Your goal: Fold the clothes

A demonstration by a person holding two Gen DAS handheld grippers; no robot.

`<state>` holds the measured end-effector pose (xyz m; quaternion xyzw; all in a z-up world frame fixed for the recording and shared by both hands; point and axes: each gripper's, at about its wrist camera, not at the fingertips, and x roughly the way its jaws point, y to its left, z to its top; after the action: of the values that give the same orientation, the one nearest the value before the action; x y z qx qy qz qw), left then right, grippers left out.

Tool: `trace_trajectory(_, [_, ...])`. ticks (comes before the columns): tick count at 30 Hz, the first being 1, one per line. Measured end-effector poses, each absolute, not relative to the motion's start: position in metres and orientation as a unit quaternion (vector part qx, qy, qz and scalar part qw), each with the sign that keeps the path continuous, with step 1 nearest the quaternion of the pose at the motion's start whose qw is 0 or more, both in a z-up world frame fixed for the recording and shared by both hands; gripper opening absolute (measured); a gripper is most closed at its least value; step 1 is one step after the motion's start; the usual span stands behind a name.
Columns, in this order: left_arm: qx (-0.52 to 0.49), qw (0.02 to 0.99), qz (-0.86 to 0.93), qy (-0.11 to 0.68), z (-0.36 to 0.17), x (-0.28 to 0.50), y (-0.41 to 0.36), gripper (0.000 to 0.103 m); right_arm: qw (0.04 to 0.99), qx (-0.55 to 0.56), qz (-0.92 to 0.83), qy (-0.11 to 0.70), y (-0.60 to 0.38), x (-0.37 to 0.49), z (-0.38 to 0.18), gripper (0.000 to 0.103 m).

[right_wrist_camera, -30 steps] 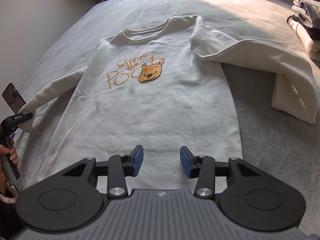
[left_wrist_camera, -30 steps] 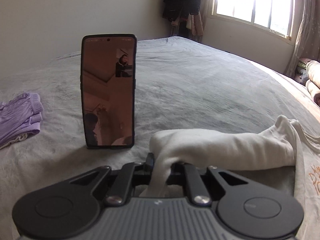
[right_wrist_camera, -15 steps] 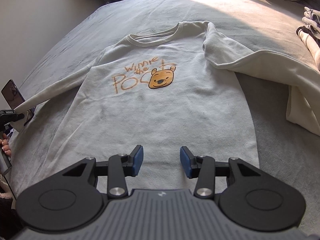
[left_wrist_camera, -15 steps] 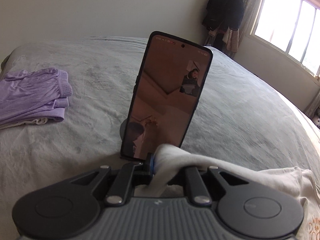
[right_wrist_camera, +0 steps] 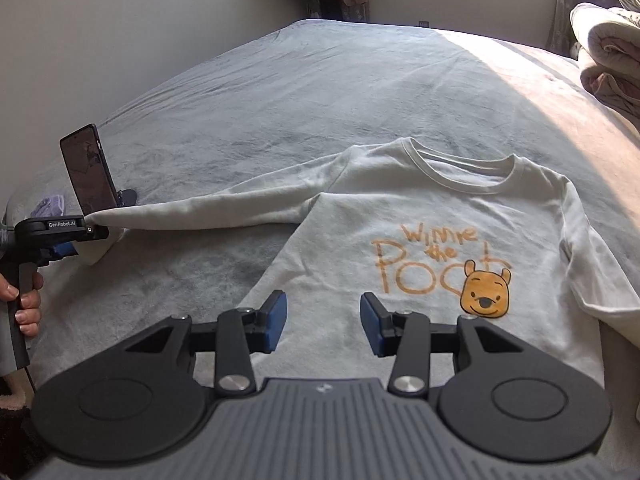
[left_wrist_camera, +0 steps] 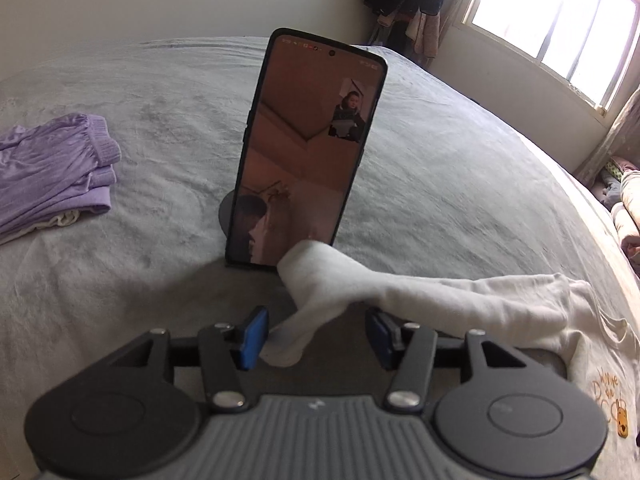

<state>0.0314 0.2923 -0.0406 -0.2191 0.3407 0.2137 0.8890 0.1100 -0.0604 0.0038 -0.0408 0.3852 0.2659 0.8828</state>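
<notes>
Two tools are listed. Left tool: jaws have just been opening, now parted; the sleeve cuff is draped between them, no longer pinched. Right tool: jaws half apart, nothing held, poised over the sweatshirt, which is laid face-up on the bed with its left sleeve stretched out. Phone, propped upright, touched by the sleeve. Risk judged: the phone may be toppled if the released sleeve is dragged against it.
</notes>
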Motion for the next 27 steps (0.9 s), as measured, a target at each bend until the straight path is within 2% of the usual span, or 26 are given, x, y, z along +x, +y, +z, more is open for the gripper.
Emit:
trace_trajectory(7, [-0.197,0.892,0.152,0.377,-0.050,0.021,0.277,0.051,0.879,-0.102,0.278,0.374,-0.001,0.135,-0.006,0.045])
trace_trajectory(10, [-0.202,0.895,0.116,0.382,-0.051,0.018,0.270,0.041,0.874,-0.131,0.281,0.373,0.020,0.145,-0.015,0.045])
trace_trajectory(13, [-0.230,0.890,0.058,0.388,-0.053,0.021,0.264,0.022,0.869,-0.155,0.282,0.376,0.038,0.155,-0.026,0.045])
trace_trajectory(17, [-0.281,0.871,-0.017,0.402,-0.064,0.029,0.247,0.011,0.865,-0.183,0.269,0.383,0.056,0.169,-0.043,0.045])
trace_trajectory(20, [-0.301,0.857,-0.068,0.413,-0.073,0.036,0.230,0.007,0.864,-0.213,0.250,0.381,0.066,0.178,-0.055,0.045])
trace_trajectory(27, [-0.307,0.838,-0.121,0.434,-0.084,0.047,0.197,0.006,0.871,-0.252,0.226,0.357,0.074,0.190,-0.064,0.045])
